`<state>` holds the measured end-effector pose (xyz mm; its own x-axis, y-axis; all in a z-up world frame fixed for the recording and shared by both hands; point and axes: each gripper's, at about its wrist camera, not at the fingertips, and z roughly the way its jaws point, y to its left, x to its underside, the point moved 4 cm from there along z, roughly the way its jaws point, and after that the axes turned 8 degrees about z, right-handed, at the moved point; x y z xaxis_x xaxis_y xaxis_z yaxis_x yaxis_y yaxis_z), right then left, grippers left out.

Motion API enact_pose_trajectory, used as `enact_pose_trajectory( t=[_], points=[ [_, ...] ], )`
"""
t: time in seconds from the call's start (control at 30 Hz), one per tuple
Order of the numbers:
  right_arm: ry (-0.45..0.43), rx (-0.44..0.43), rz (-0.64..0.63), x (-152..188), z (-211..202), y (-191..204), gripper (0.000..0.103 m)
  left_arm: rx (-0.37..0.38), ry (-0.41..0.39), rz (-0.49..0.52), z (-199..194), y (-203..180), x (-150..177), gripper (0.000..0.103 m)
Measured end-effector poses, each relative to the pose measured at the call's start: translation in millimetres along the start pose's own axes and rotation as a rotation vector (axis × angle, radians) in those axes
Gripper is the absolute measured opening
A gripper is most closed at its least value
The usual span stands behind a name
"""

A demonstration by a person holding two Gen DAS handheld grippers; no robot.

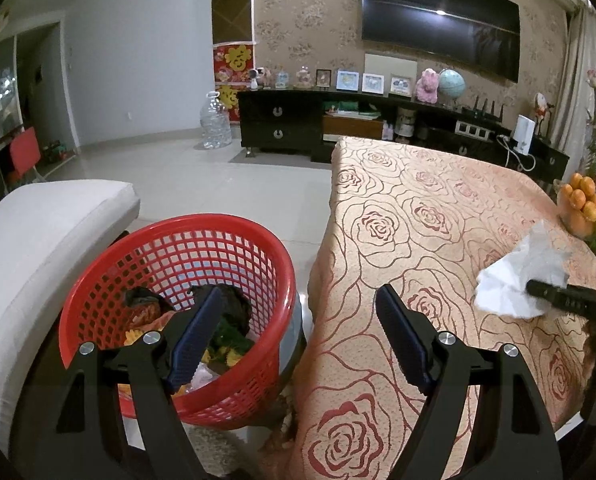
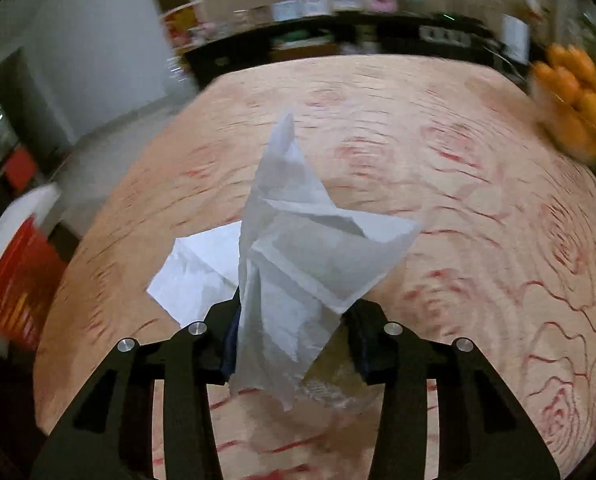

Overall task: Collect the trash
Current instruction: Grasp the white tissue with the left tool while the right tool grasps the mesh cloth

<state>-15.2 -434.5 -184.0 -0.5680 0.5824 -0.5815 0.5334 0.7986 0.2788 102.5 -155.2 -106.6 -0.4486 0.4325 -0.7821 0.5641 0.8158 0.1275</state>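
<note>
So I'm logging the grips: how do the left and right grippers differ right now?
The left gripper stands open and empty by the red basket; the right gripper is shut on white tissue above the table. Both have black frames and blue pads.

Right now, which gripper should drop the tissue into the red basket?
Right. The right gripper is already closed on the tissue over the table. The left gripper is open and empty, by the red basket.
</note>
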Motion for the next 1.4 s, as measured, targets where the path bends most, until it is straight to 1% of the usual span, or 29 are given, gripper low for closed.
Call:
enact_pose_trajectory(
  t=[0.13, 0.23, 0.27, 0.3, 0.37, 0.4, 0.57, 0.6, 0.67, 0.73, 0.83, 0.9, 1.0, 1.07, 1.2, 1.27, 1.37, 1.4],
  points=[
    [0.006, -0.083, -0.129, 17.5, -10.2, 46.2, 0.042, 0.009, 0.002, 0.007, -0.4, -2.1, 0.3, 0.076],
    [0.025, -0.121, -0.182, 27.4, -15.2, 63.5, 0.048, 0.026, 0.010, 0.013, 0.6, -5.1, 0.8, 0.076],
    [0.029, -0.131, -0.191, 29.9, -17.6, 67.7, 0.054, 0.034, 0.012, 0.015, 1.2, -5.8, 0.9, 0.076],
    [0.030, -0.134, -0.194, 30.2, -19.9, 69.3, 0.063, 0.042, 0.014, 0.018, 1.9, -7.1, 1.4, 0.076],
    [0.016, -0.130, -0.188, 28.9, -25.7, 70.3, 0.074, 0.053, 0.018, 0.027, 3.2, -10.8, 1.3, 0.076],
    [0.008, -0.130, -0.181, 26.6, -28.7, 68.8, 0.075, 0.065, 0.022, 0.032, 4.4, -14.2, 1.5, 0.076],
    [-0.025, -0.135, -0.121, 19.3, -46.1, 54.3, 0.077, 0.117, 0.043, 0.065, 9.9, -33.9, 2.5, 0.076],
    [-0.031, -0.132, -0.107, 16.0, -47.1, 50.1, 0.077, 0.146, 0.048, 0.072, 11.0, -40.4, 1.9, 0.076],
    [-0.050, -0.123, -0.067, 7.9, -52.7, 37.2, 0.077, 0.194, 0.056, 0.092, 12.3, -55.6, 1.3, 0.081],
    [-0.065, -0.113, -0.038, 1.4, -54.2, 28.3, 0.077, 0.222, 0.059, 0.121, 13.6, -70.5, 1.3, 0.082],
    [-0.090, -0.077, 0.007, -4.2, -59.1, 12.4, 0.077, 0.296, 0.084, 0.190, 19.3, -104.4, 0.9, 0.083],
    [-0.098, -0.062, 0.042, -6.8, -60.5, 2.1, 0.077, 0.338, 0.094, 0.218, 23.9, -124.8, -0.3, 0.083],
    [-0.099, -0.049, 0.087, -9.3, -59.8, -11.9, 0.077, 0.400, 0.115, 0.229, 33.6, -149.1, -4.2, 0.083],
    [-0.097, -0.041, 0.104, -9.5, -58.6, -18.1, 0.077, 0.426, 0.126, 0.229, 41.4, -158.6, -7.1, 0.083],
    [-0.086, -0.031, 0.114, -7.2, -54.1, -22.3, 0.077, 0.456, 0.171, 0.215, 65.8, -170.0, -3.7, 0.083],
    [-0.083, -0.029, 0.115, -7.1, -53.6, -22.8, 0.077, 0.454, 0.177, 0.212, 70.5, -170.0, 0.1, 0.082],
    [-0.084, -0.029, 0.116, -7.7, -53.9, -22.7, 0.077, 0.436, 0.186, 0.165, 78.3, -156.9, 2.5, 0.082],
    [-0.083, -0.030, 0.116, -7.5, -53.6, -22.2, 0.077, 0.419, 0.187, 0.140, 81.0, -148.1, 2.6, 0.082]
  ],
)
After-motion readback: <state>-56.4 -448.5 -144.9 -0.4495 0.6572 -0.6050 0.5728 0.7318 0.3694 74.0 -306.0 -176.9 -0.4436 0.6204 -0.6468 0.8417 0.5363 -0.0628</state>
